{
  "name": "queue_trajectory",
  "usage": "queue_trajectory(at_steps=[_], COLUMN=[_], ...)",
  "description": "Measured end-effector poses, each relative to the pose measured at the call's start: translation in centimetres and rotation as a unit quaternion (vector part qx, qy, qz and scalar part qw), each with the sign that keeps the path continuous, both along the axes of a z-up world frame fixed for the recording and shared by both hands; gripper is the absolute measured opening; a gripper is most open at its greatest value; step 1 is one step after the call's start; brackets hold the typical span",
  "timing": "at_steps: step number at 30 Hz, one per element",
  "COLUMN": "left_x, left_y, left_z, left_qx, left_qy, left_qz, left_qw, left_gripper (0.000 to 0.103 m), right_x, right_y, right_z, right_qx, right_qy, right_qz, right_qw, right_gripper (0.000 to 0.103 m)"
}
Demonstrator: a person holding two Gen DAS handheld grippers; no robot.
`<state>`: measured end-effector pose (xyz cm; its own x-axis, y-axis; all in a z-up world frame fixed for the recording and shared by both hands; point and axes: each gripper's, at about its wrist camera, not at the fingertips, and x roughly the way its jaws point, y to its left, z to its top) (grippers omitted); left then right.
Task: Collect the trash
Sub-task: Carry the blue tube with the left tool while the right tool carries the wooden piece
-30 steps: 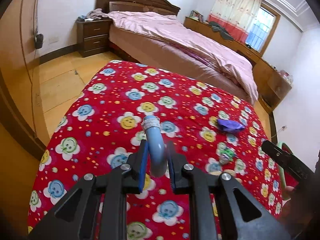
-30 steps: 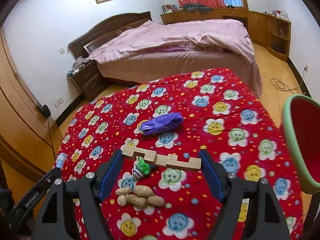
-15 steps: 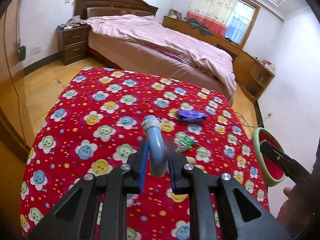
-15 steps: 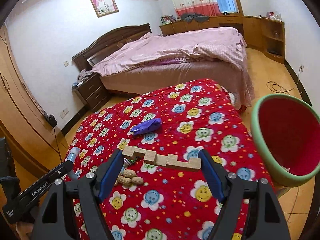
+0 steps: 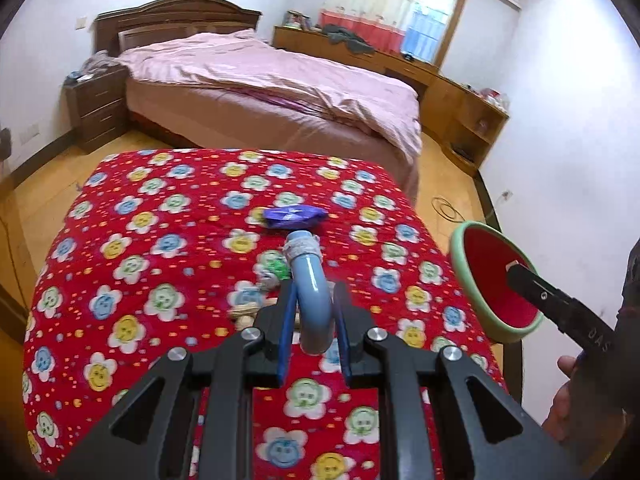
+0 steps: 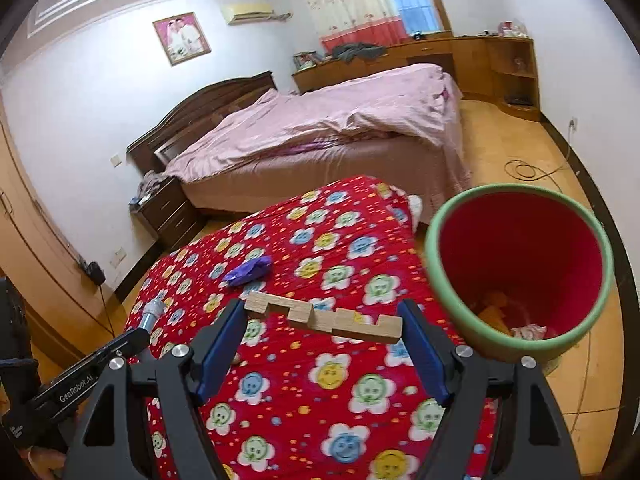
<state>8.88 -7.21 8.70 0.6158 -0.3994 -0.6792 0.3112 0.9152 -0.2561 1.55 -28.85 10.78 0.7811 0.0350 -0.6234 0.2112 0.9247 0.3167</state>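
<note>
My left gripper point(image 5: 314, 300) is shut on a bent blue-grey tube point(image 5: 308, 268) with tape round its tip, held above the red flower-print tablecloth point(image 5: 140, 240). My right gripper point(image 6: 320, 308) is shut on a notched wooden strip point(image 6: 348, 322) that spans its wide jaws. It hovers over the table's right edge, beside a red bin with a green rim point(image 6: 436, 272) that has scraps at its bottom. On the cloth lie a purple wrapper point(image 5: 294, 218), a green-and-white wrapper point(image 5: 274, 270) and some peanuts point(image 5: 244, 312).
Behind the table stands a bed with a pink cover point(image 5: 280, 80), with a dark nightstand point(image 5: 96, 108) to its left. Wooden cabinets point(image 5: 464, 116) line the far right wall. A cable point(image 6: 528, 168) lies coiled on the wooden floor past the bin.
Both grippers have swung right across the table toward the bin, which now looms large in the right wrist view. Tube and wooden strip stay gripped as before.
</note>
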Motion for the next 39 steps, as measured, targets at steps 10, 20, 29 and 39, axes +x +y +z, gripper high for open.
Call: queue_trajectory(at_steps=[10,20,29,39], left_x=[-0.4,0.3,1.3,1.9], left_y=[-6.4,-12.9,-18.7,-23.9], left_z=[0.5,0.5,-0.4,-2.8], left_qx=[0.006,0.014,0.022,0.034], left_qy=[0.001,0.001,0.007,0.027], left_qz=[-0.069,-0.118,-0.16,-0.197], left_qw=[0.9976,0.9929,0.9868,0.9795], left_gripper=[0.018,0.018,0.018,0.018], right_x=[-2.1,-3.1,-3.3,-3.9], right_y=[-5.1,-10.5,-14.8,-18.2], right_z=[0.3,0.2,-0.5,-1.2], right_qx=[0.001,-0.008,-0.001,0.001], right_qy=[-0.006,-0.002,0.007,0.011], right_qz=[-0.048,-0.086,-0.109,-0.132], right_qw=[0.999,0.996,0.994,0.991], right_gripper=[0.079,0.079,0.079,0.079])
